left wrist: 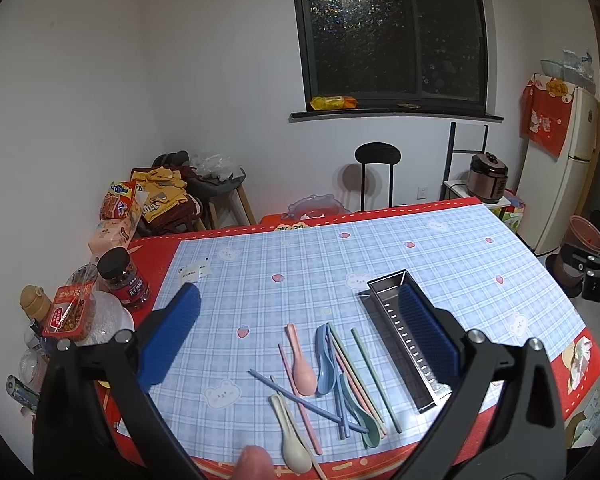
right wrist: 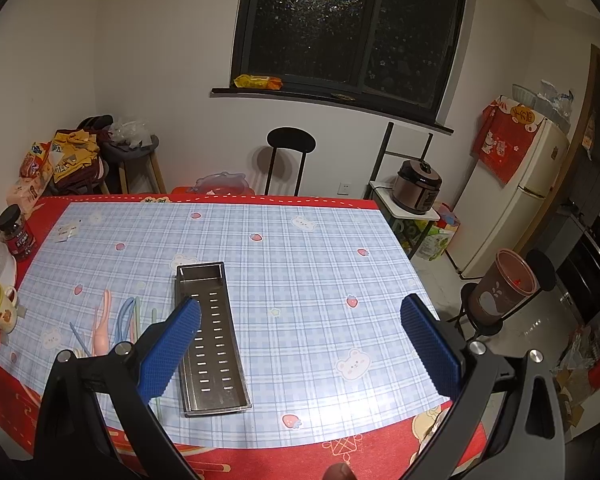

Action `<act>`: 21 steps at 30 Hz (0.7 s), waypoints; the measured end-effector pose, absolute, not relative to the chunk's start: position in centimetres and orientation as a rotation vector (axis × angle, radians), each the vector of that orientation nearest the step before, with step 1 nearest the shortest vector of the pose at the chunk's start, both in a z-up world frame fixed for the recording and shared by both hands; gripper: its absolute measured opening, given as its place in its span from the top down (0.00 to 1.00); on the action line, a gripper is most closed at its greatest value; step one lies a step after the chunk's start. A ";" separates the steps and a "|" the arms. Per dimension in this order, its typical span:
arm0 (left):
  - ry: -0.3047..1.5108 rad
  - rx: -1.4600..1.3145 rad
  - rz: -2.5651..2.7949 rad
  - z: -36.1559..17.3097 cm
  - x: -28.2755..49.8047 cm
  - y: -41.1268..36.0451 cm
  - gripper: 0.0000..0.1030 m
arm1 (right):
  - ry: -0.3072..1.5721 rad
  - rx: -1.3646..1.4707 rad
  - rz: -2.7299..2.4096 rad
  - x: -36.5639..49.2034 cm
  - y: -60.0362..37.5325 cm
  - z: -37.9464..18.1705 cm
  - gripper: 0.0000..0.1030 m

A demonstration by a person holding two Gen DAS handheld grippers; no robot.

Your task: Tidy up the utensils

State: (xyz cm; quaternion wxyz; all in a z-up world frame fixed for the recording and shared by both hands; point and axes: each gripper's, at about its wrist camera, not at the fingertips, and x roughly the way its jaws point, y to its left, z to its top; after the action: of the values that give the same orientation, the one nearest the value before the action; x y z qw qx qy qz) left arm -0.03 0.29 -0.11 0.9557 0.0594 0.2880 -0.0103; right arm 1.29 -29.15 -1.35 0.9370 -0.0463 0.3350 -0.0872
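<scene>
Two grippers hover over a counter [right wrist: 300, 240] covered by a blue plaid cloth with a red border. A long, narrow steel tray [right wrist: 212, 340] with slotted holes lies on the cloth, its long axis running from the near edge of the counter toward the far window.

Left of the tray, a loose pile of utensils lies roughly parallel to it: a pink spoon [left wrist: 302, 360], a blue spoon [left wrist: 325, 364], a green spoon [left wrist: 358, 412], a cream spoon [left wrist: 292, 436] nearest the front edge, and pastel chopsticks [left wrist: 374, 378], with one blue chopstick [left wrist: 308, 400] crossing the others at a slant.

Right of the tray and beyond it, the cloth is bare and open.

Jaws of the left gripper [left wrist: 304, 336] are spread wide above the pile, holding nothing. Jaws of the right gripper [right wrist: 300, 344] are likewise spread wide and empty, its left pad over the tray's left wall.
</scene>
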 end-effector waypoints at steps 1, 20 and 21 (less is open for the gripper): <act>0.585 0.119 -0.021 -0.1 0.0 0.4 0.05 | 0.684 -0.095 -0.180 1.3 -29.1 -1.3 0.05; 0.583 0.112 -0.018 -0.2 -0.3 0.5 0.05 | 0.683 -0.089 -0.178 1.2 -29.2 -1.3 0.05; 0.583 0.112 -0.019 -0.2 -0.3 0.5 0.05 | 0.683 -0.089 -0.178 1.2 -29.2 -1.3 0.05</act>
State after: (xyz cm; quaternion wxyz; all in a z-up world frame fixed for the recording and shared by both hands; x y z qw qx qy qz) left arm -0.33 0.47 -0.15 0.9562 0.0552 0.2873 -0.0093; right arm 1.21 -29.21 -1.29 0.9373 -0.0438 0.3345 -0.0873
